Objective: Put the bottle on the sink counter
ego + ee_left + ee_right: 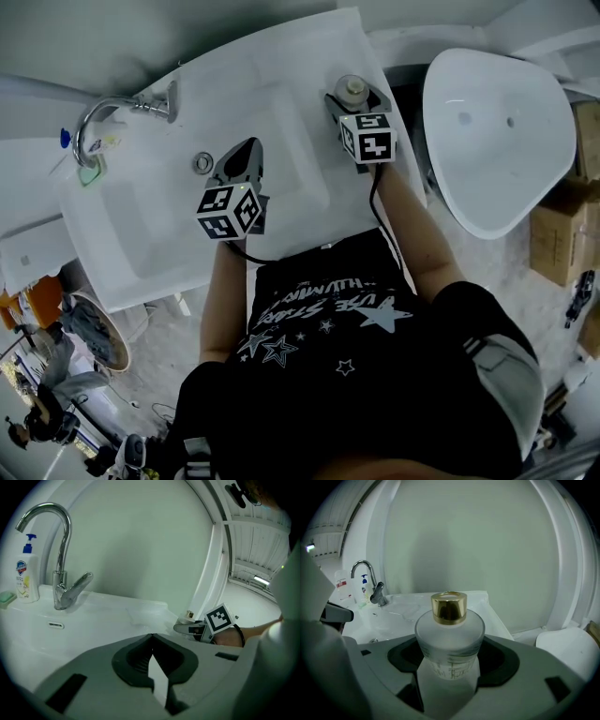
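Firmly, right gripper (449, 651) fingers (525, 681) clasp the bottle (449, 625); left gripper (151, 638) fingers (93, 672) touch, empty.

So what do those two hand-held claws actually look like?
The left gripper and right gripper match: grey plastic jaws lined dark, a cube of black-and-white square markers, a black cable trailing back. The person wears a black star-printed T-shirt.

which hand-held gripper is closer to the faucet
Left. The left hand-held gripper is over the middle of the sink, nearer the faucet; the right hand-held gripper holds the bottle at the sink's opposite end.
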Motion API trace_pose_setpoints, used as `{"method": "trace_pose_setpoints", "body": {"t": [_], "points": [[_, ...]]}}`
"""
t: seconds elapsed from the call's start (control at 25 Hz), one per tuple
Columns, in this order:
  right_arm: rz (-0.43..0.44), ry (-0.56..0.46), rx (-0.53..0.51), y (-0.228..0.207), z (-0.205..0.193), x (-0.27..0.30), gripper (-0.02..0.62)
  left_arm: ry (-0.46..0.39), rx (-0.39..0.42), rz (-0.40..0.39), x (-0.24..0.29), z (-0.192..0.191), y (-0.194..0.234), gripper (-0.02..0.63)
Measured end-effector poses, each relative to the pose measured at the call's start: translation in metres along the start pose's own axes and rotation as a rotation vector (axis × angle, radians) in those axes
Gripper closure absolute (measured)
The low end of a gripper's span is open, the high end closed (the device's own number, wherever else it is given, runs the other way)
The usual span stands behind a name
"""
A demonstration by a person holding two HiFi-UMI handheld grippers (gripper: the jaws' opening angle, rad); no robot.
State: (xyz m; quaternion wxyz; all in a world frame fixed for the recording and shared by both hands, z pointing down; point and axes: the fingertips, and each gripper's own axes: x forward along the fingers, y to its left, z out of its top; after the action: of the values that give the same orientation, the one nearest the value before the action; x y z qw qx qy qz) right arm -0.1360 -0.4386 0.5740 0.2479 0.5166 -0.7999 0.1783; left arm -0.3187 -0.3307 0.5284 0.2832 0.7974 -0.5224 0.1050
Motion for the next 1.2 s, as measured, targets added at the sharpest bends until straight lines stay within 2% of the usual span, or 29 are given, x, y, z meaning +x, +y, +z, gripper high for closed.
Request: {"method": "trace_pose_setpoints", "body": {"t": [0.28,0.68,1.2], "points": [[-0.011,0.009,0.012,-0.003,-0.002,0.004,0.276,0.000,-0.007,0.005,0.003,-0.001,0.000,0.598],[-0.076,0.023,-0.008,-0.008,-0.002,0.007,0.277,-0.003,-0.011,0.021,0.000,-0.003,-0.001,0.598],[-0.062,0.075,-0.020,-0.007,-0.004,0.006,0.276,-0.026,-0.019,0.039,-0.007,0.002,-0.007,0.598]]}}
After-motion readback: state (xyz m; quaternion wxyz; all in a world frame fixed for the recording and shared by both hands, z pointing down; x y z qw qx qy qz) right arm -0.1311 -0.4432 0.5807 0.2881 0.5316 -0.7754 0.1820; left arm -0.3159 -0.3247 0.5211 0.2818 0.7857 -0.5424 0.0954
